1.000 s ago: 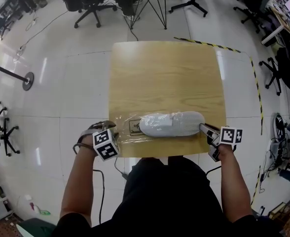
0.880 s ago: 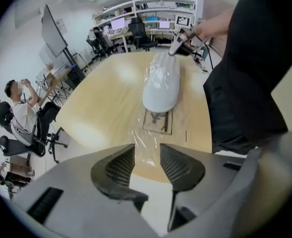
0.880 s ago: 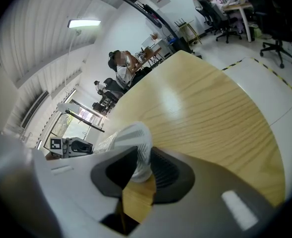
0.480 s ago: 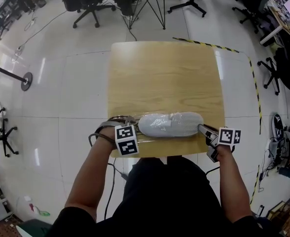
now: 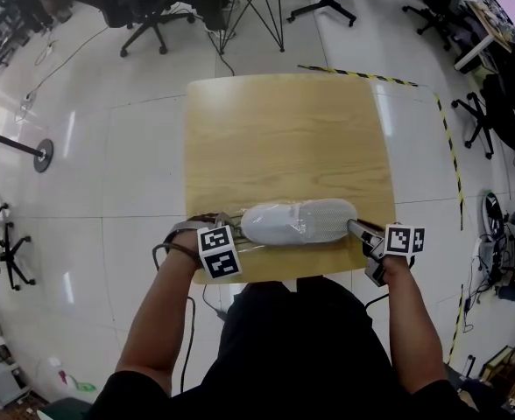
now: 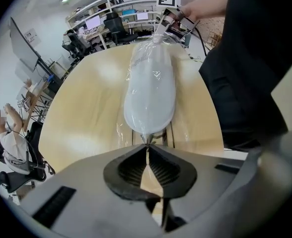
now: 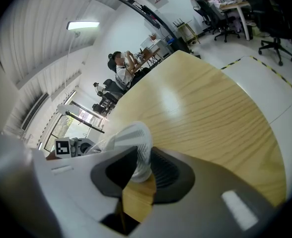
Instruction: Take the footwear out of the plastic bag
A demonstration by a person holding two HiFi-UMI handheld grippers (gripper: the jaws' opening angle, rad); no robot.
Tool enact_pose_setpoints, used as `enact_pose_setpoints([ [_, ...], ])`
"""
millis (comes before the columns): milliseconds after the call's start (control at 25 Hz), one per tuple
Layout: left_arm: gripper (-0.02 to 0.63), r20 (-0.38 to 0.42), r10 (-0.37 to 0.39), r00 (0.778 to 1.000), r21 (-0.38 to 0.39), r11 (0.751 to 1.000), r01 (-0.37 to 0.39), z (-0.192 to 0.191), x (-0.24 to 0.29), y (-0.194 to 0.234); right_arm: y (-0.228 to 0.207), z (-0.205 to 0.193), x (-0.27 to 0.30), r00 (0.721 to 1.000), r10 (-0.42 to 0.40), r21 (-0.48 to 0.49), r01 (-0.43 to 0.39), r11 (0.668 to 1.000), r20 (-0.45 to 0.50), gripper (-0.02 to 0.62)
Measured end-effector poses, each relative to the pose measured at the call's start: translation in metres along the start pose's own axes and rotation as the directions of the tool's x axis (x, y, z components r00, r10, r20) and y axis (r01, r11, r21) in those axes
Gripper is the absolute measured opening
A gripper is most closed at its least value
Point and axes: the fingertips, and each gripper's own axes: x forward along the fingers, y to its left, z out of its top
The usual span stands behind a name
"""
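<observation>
Two holds govern this step: one on the shoe (image 5: 298,222) and one on the plastic bag (image 6: 122,129) around it. The shoe lies lengthwise along the near edge of the table (image 5: 284,129), in the lower middle of the head view, and we judge it to be inside the bag still.

At the shoe's right end, the right gripper (image 5: 356,228) has its jaws clamped on a white ribbed part of the shoe. We cannot tell whether film lies between pads and fabric. At the left end, the left gripper (image 6: 146,150) is closing its jaws, and they have come almost together on a thin twist of bag film just beyond the shoe's tip. We see no shoe material between them.

To do the step well, we recommend:
1. Confirm that the left jaws hold film only.
2. Keep the right clamp firm as the anchor.
3. Draw the two grippers apart along the shoe's long axis, staying low over the table.
4. Pull steadily, because a thin tip pinch on slick film is likely to slip or tear.

The shoe is white, long and rounded, with a ribbed knit texture at the gripped end. The bag is clear, glossy and wrinkled, and it spreads flat on the wood beside the shoe.
</observation>
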Motion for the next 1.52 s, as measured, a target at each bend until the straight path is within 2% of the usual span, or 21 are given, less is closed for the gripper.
enact_pose_setpoints([
  [240,0.018,-0.002,0.02,1.0,-0.015,1.0,-0.02,-0.007,-0.003,0.004,-0.003,0.001,-0.003,1.0,0.003,-0.01,-0.004,1.0,-0.02,0.089],
  [920,0.015,-0.087,0.089,0.992,-0.043,0.995,-0.093,-0.054,-0.018,0.018,-0.006,0.0,-0.005,1.0,-0.011,-0.012,0.011,1.0,-0.024,0.089],
  [1520,0.014,-0.144,0.144,0.979,-0.136,0.977,-0.164,-0.101,-0.032,0.033,-0.008,0.002,-0.004,1.0,-0.023,-0.012,0.023,1.0,-0.016,0.089],
])
